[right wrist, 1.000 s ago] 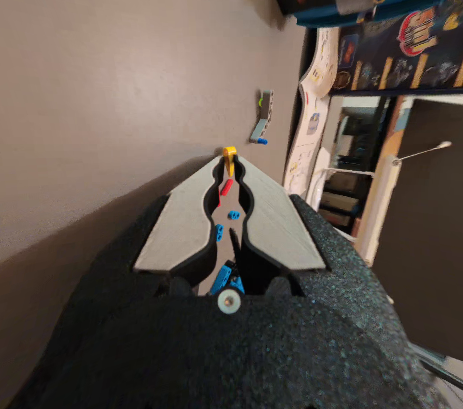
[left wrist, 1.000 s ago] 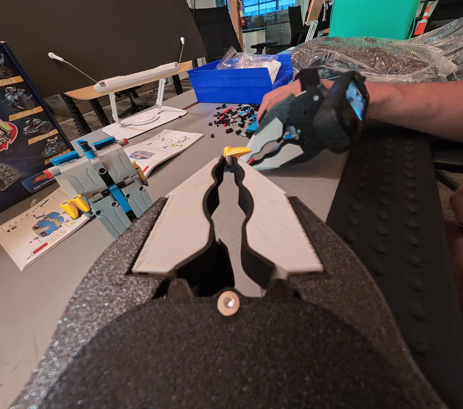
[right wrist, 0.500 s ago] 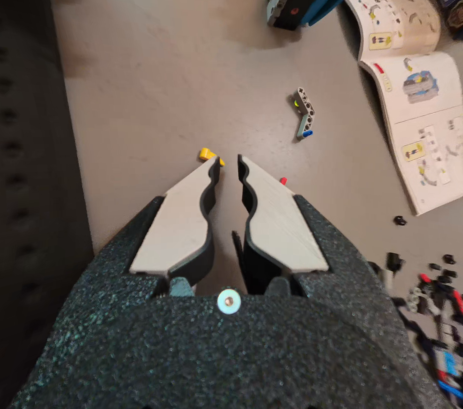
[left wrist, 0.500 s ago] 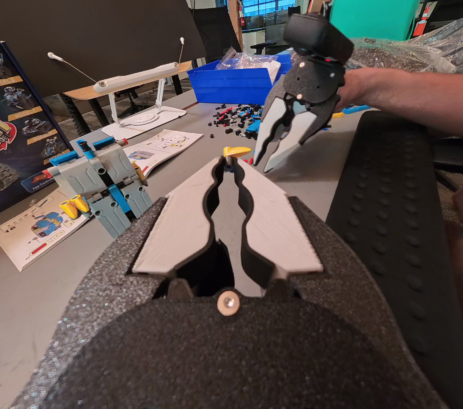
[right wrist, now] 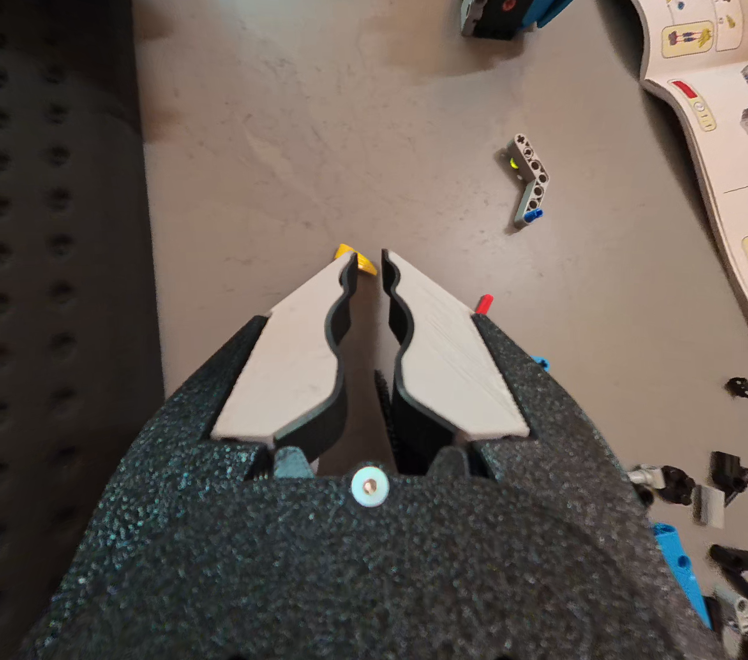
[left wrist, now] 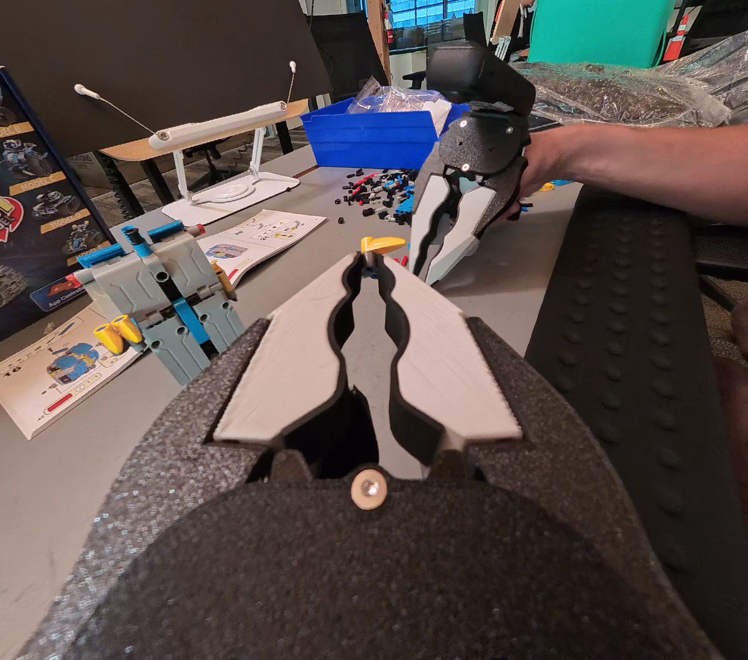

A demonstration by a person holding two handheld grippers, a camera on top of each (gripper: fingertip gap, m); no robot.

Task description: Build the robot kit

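Left claw (left wrist: 370, 263): pale grey fingers edged black, speckled black body; yellow piece (left wrist: 380, 245) on a grey stub at its tips. Right claw (right wrist: 369, 261): same colours; yellow piece (right wrist: 358, 261) at its left tip, red pin (right wrist: 484, 304) at 3 o'clock. Table (right wrist: 324, 94): plain grey-beige. Bent beam (right wrist: 528, 181) at 1 o'clock: grey, blue pin, green spot. Model (left wrist: 158, 296) at 9 o'clock: grey, blue and black, yellow cones. Bin (left wrist: 372, 143) at 12 o'clock: blue. Mat (left wrist: 631, 357): black, dotted.

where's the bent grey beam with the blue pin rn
In the right wrist view the bent grey beam lies alone on the table, between the right gripper and the instruction booklet.
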